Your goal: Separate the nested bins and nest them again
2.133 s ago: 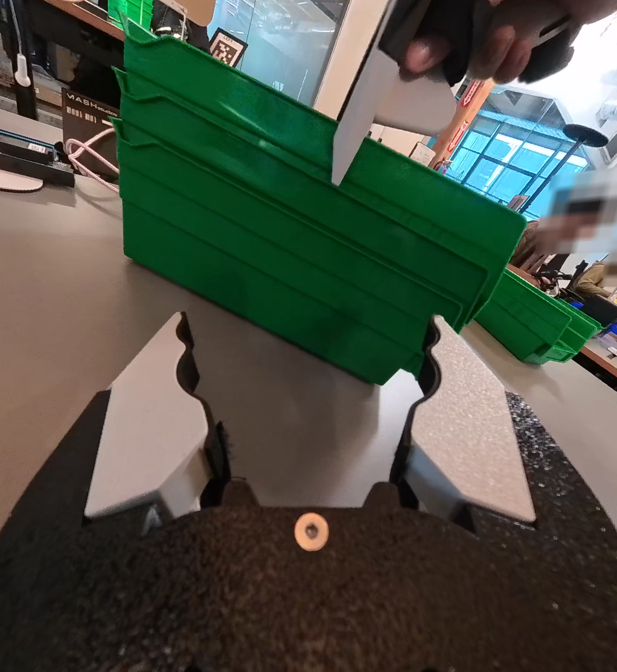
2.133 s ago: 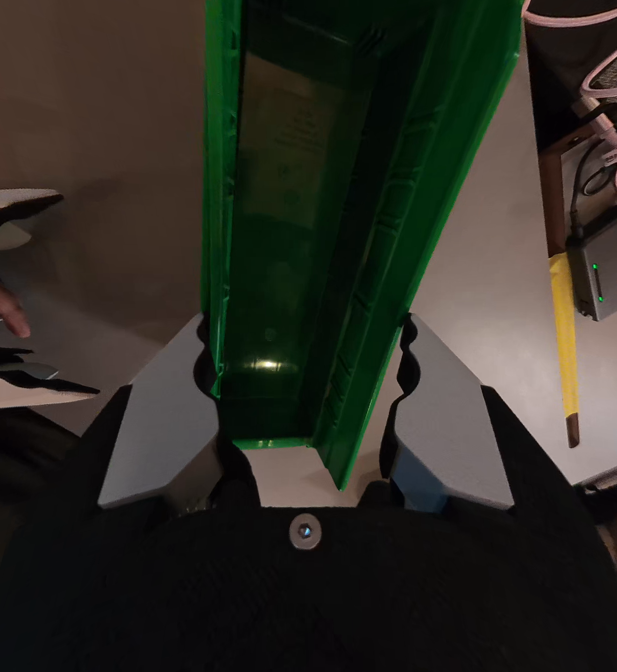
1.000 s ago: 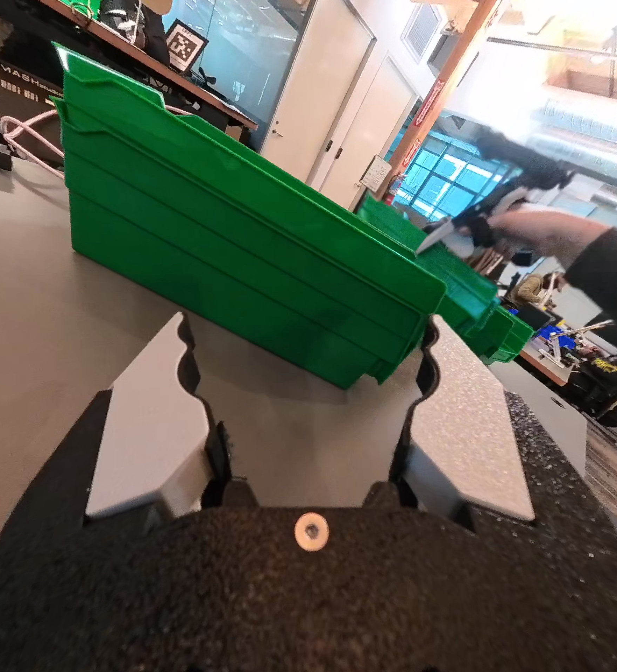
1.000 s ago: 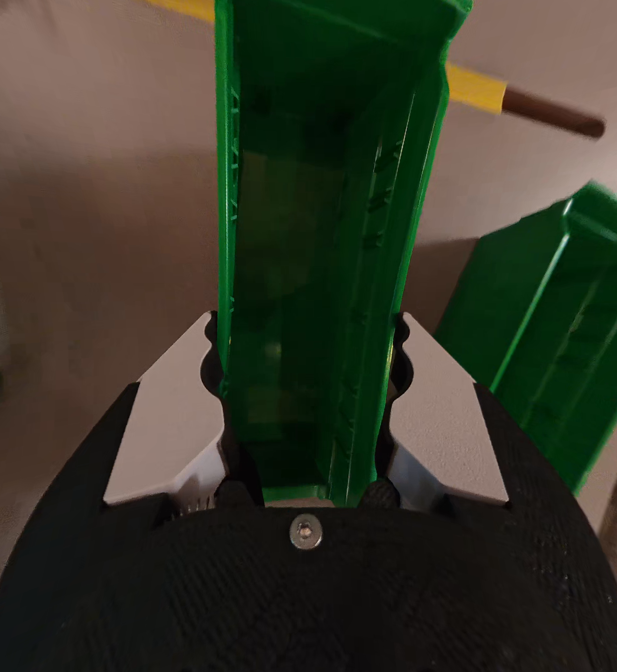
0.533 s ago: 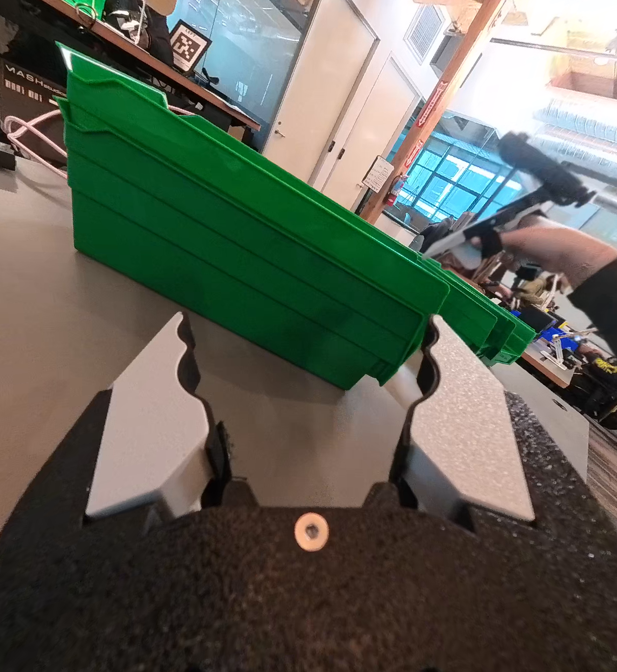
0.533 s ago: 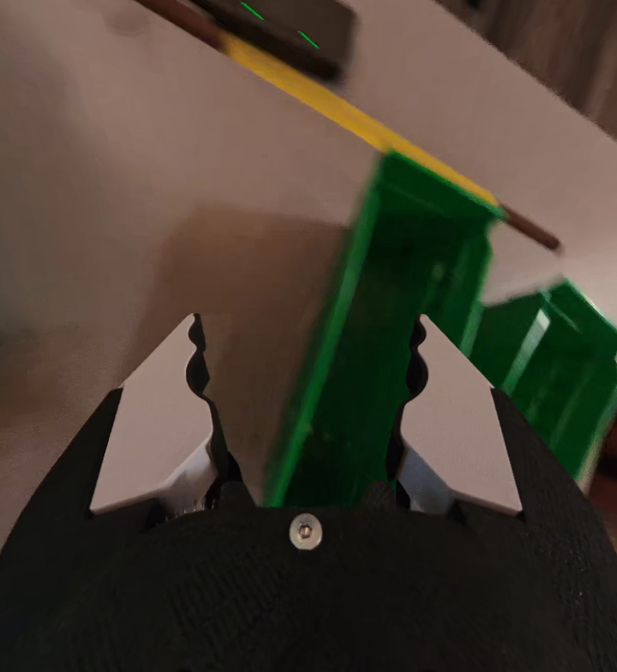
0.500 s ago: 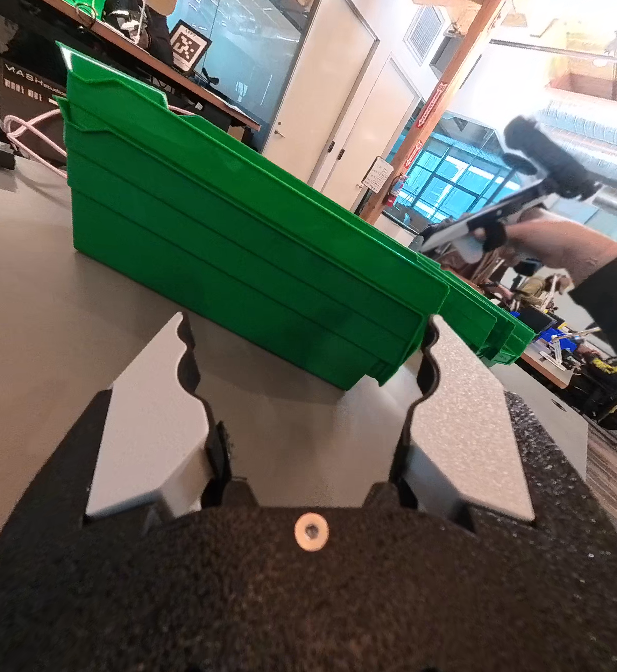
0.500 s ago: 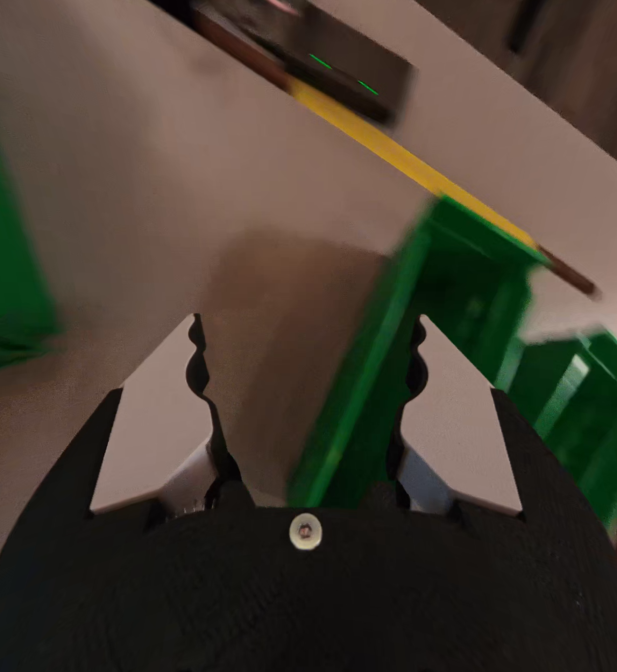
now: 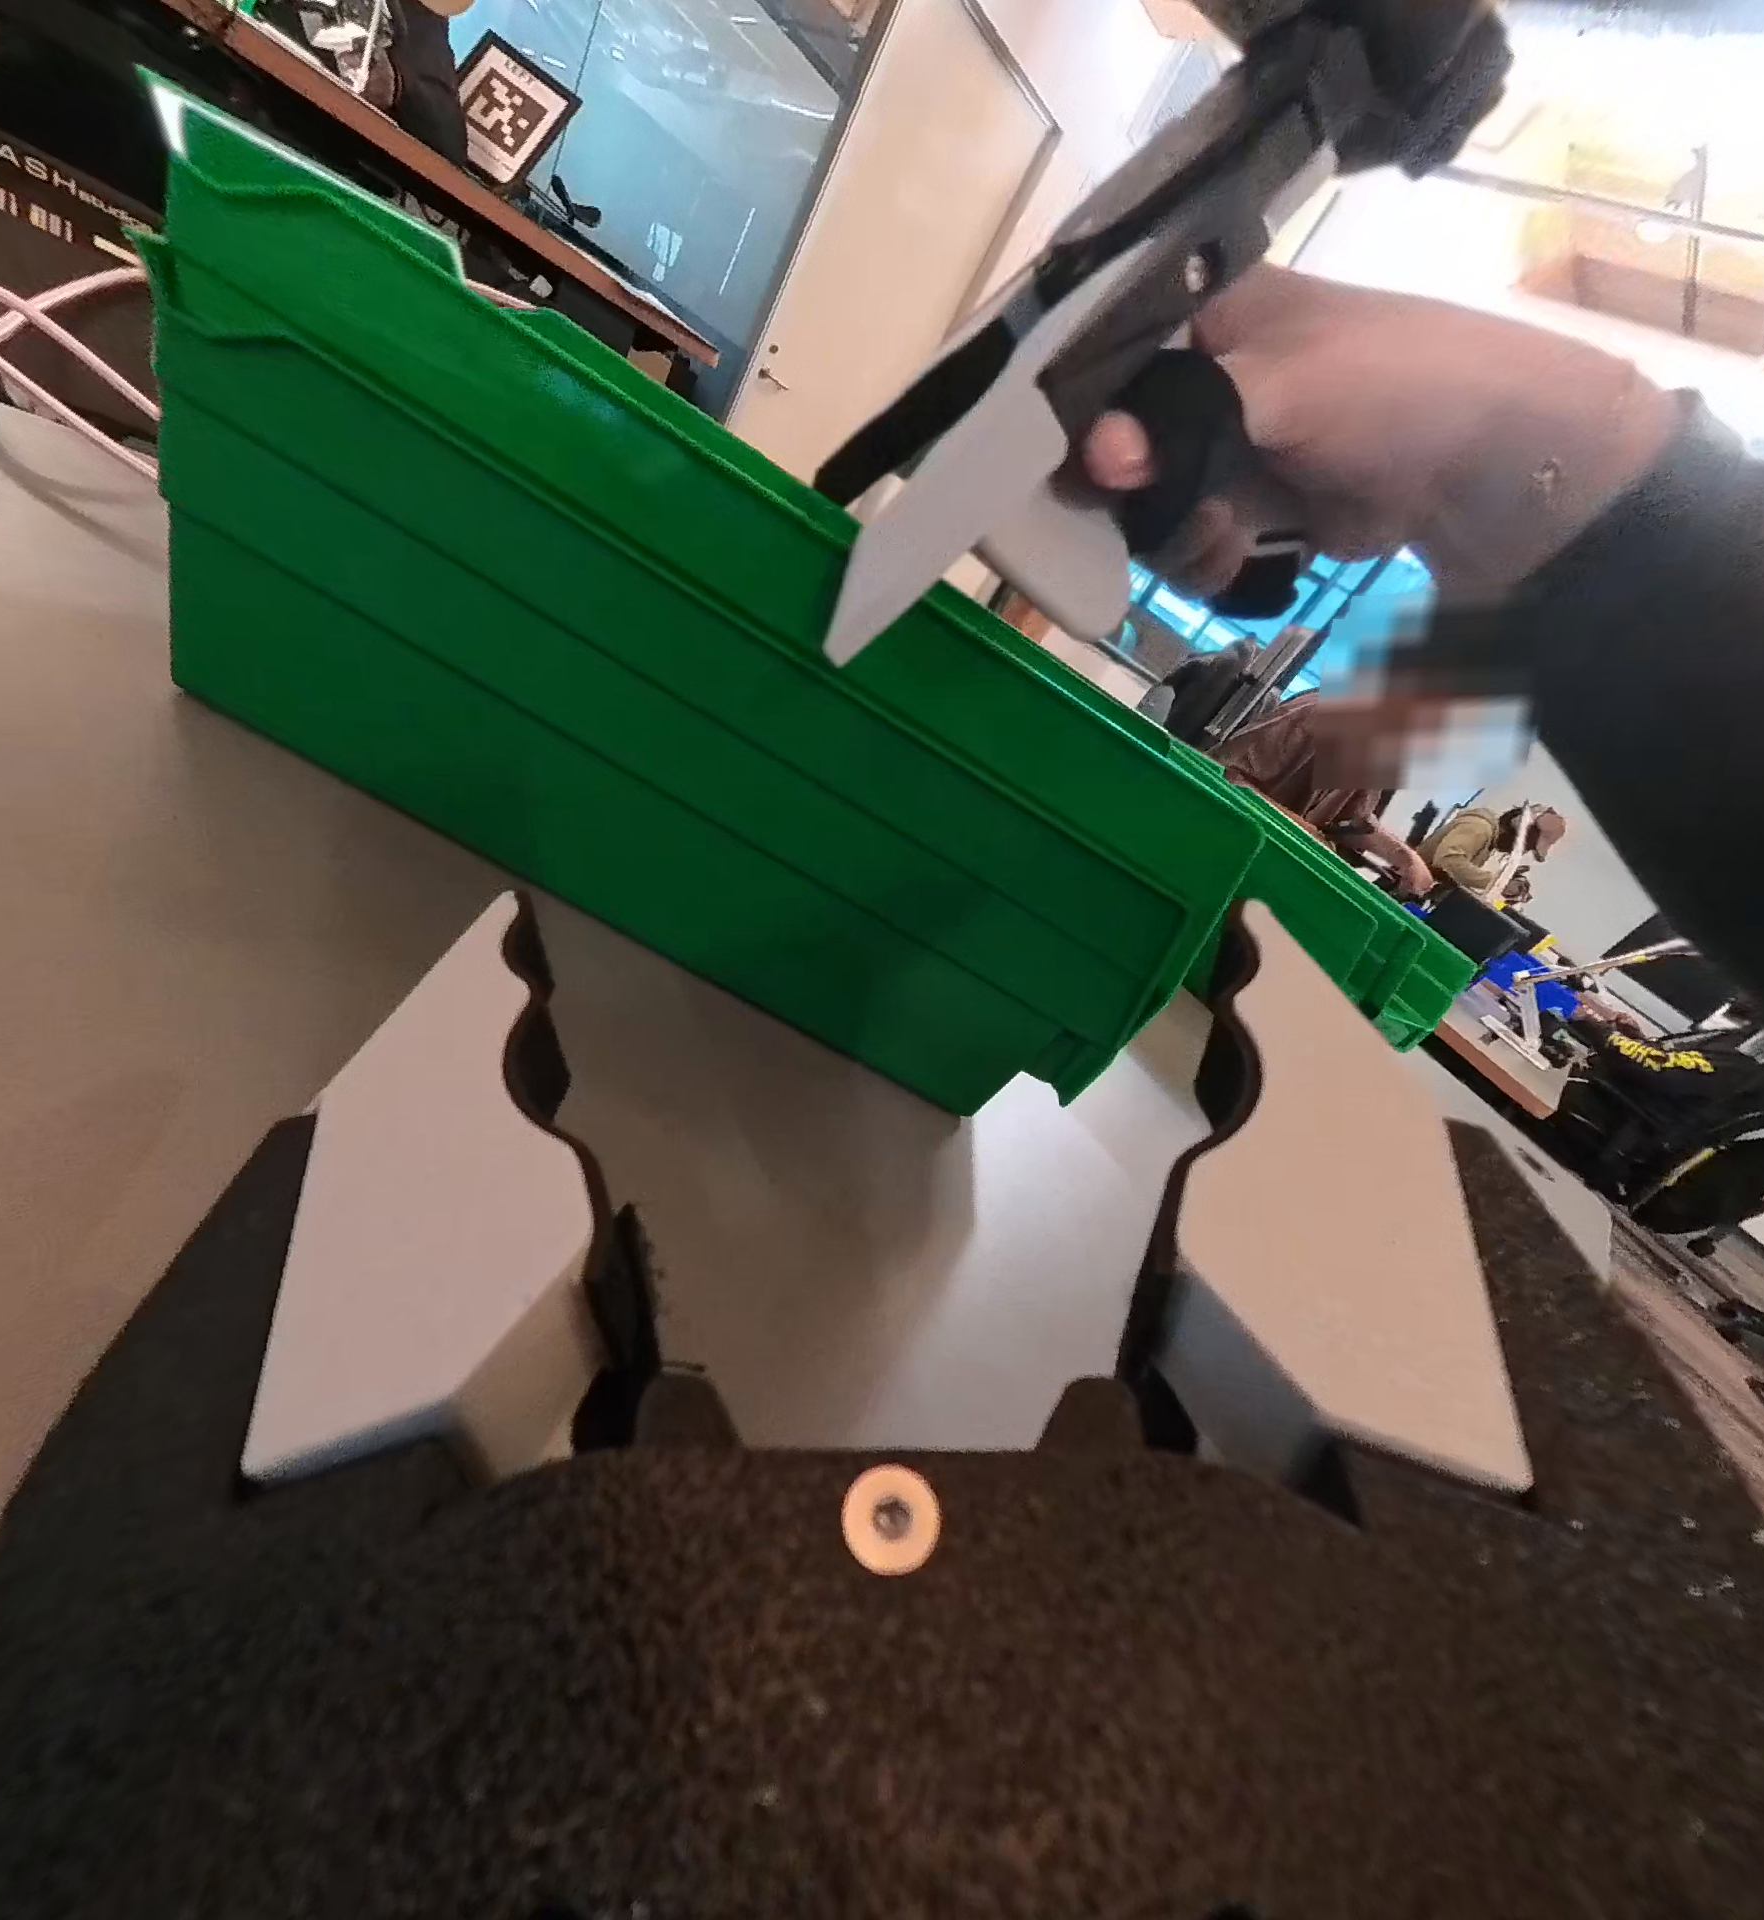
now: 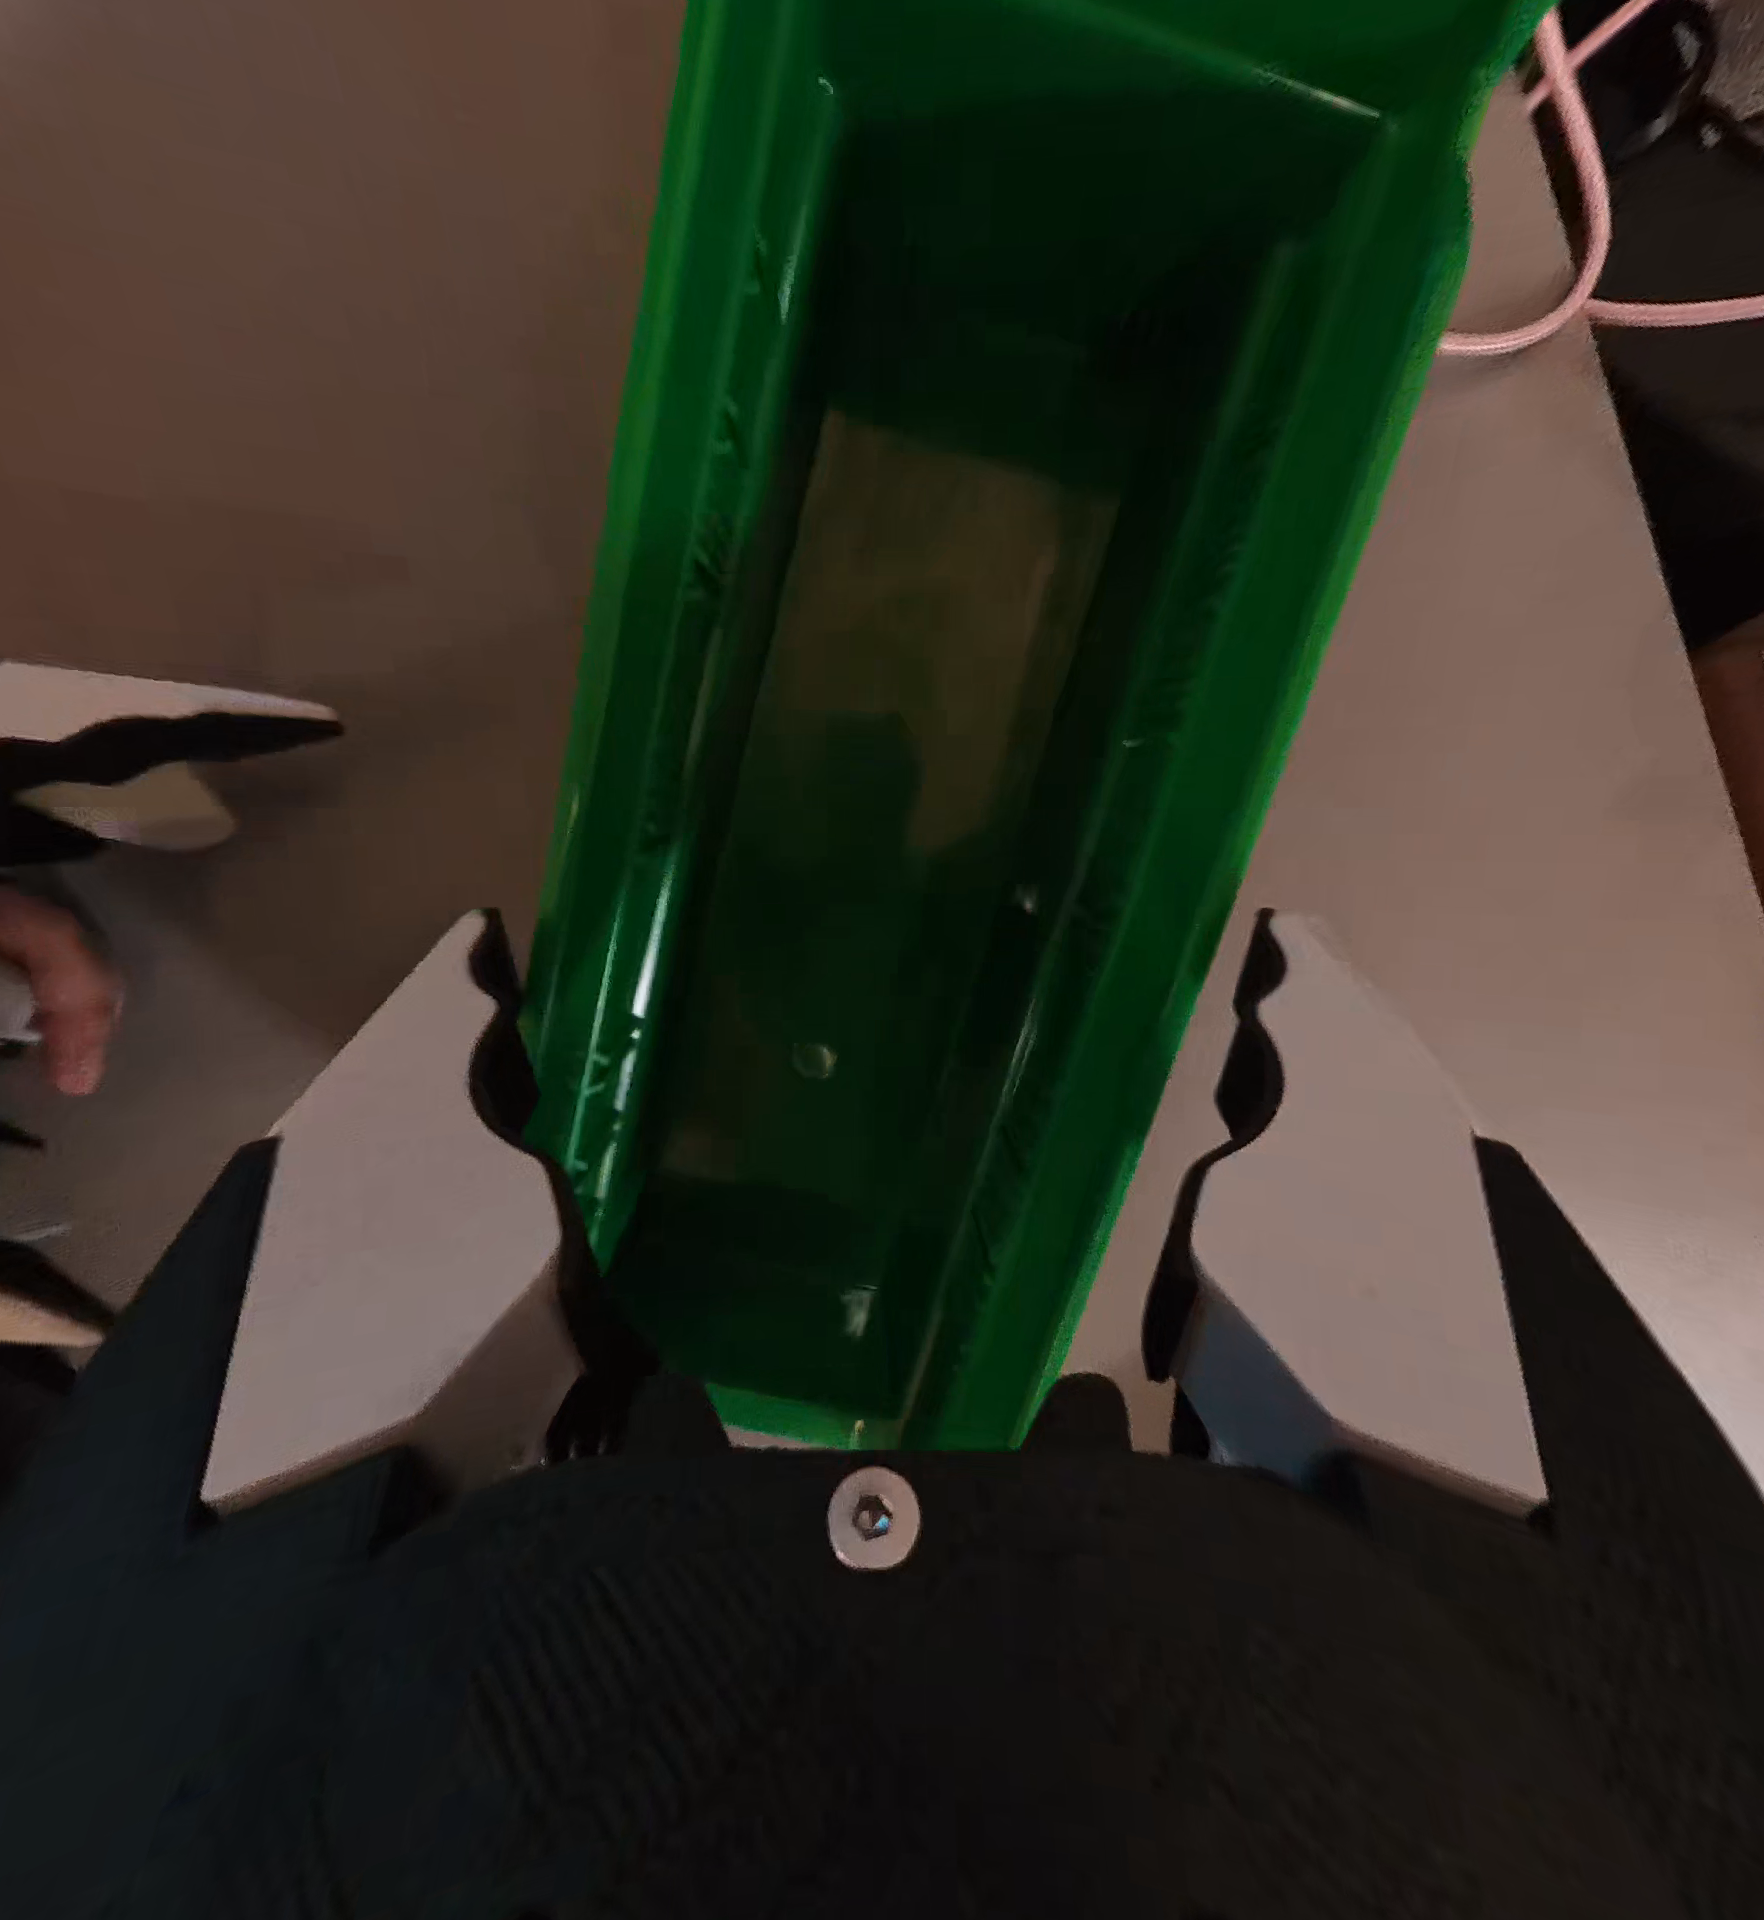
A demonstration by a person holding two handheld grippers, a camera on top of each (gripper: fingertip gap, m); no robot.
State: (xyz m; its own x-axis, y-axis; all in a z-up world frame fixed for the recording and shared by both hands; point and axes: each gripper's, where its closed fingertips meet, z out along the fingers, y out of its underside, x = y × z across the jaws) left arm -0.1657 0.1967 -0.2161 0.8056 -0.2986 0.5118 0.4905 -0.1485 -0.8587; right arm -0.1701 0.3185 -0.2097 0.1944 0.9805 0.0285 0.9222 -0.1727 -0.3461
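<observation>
Left gripper [image 9: 878,1049]: grey wavy-edged fingers [image 9: 421,1226] spread wide, empty, low over the matte grey surface [image 9: 78,831], lower centre of the left wrist view. Just beyond, a nested stack of green bins [image 9: 649,727], smooth moulded plastic, long and narrow with stepped rims, runs from upper left toward mid right. A second green stack [image 9: 1377,935] sits behind it at right.

Right gripper [image 10: 873,1039]: fingers apart, straddling the near end of the top bin [image 10: 961,675], holding nothing; ribbed inner walls show. Pink cable [image 10: 1543,301] at upper right.
</observation>
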